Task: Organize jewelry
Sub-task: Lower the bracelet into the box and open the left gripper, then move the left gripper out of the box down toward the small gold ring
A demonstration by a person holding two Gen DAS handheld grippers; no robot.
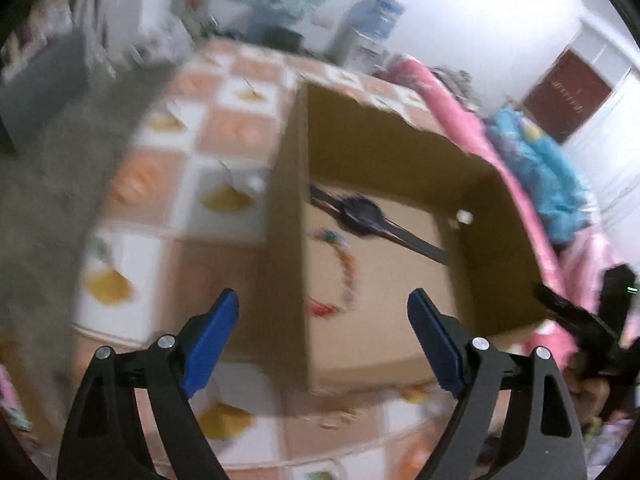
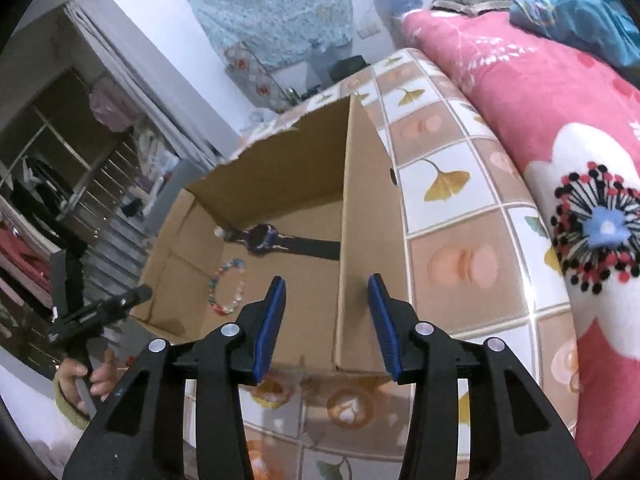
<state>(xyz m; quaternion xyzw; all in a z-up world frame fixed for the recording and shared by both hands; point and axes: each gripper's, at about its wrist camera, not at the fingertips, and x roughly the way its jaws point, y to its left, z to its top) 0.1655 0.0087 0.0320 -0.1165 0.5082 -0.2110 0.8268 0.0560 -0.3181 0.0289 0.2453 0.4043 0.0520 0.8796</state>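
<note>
- The open brown cardboard box (image 2: pixel 280 184) has no lid, so its inside is reachable from above.
- Its tall upright side wall (image 2: pixel 364 240) stands between the right gripper's (image 2: pixel 327 322) blue pads.
- On the box floor lie a dark wristwatch (image 2: pixel 280 242) and a multicoloured bead bracelet (image 2: pixel 228 286), with bare cardboard around them.
- A pink floral blanket (image 2: pixel 560 140) crowds the tiled tabletop (image 2: pixel 460 216) beside the box.

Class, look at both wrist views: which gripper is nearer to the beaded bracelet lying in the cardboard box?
Left, probably, though it is close. The left gripper frames the beaded bracelet just above its open fingertips; the right gripper points at the box wall, the bracelet off to its left.
</note>
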